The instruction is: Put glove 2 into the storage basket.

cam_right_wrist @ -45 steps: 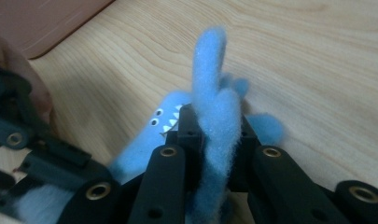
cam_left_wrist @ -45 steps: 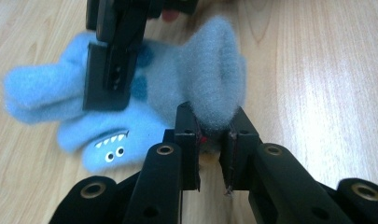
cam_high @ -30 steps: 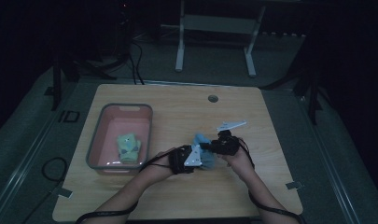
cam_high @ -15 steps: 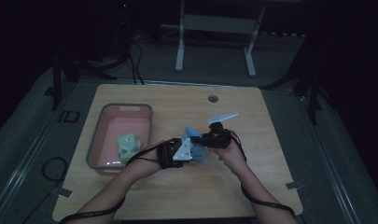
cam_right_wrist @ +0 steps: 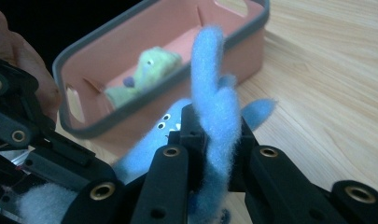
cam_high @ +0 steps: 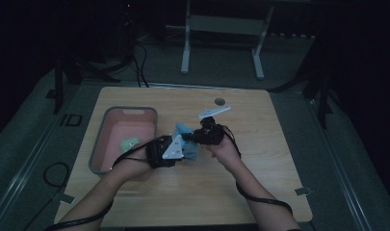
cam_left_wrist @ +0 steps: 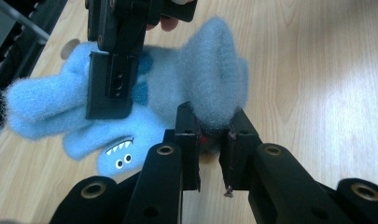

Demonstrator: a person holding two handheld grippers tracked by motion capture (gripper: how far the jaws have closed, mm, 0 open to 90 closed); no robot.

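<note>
Blue fuzzy glove hangs mid-desk, just right of the pink bin. Left claw pinches its cuff, right claw pinches 1 finger. Looks light, soft, floppy; thick cuff prob. the surest hold.

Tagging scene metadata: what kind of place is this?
Probably a data-recording lab or studio: a lone wooden table on a dark floor, metal stand legs behind it, cables on the ground, and a pink bin with a blue glove as props.
</note>
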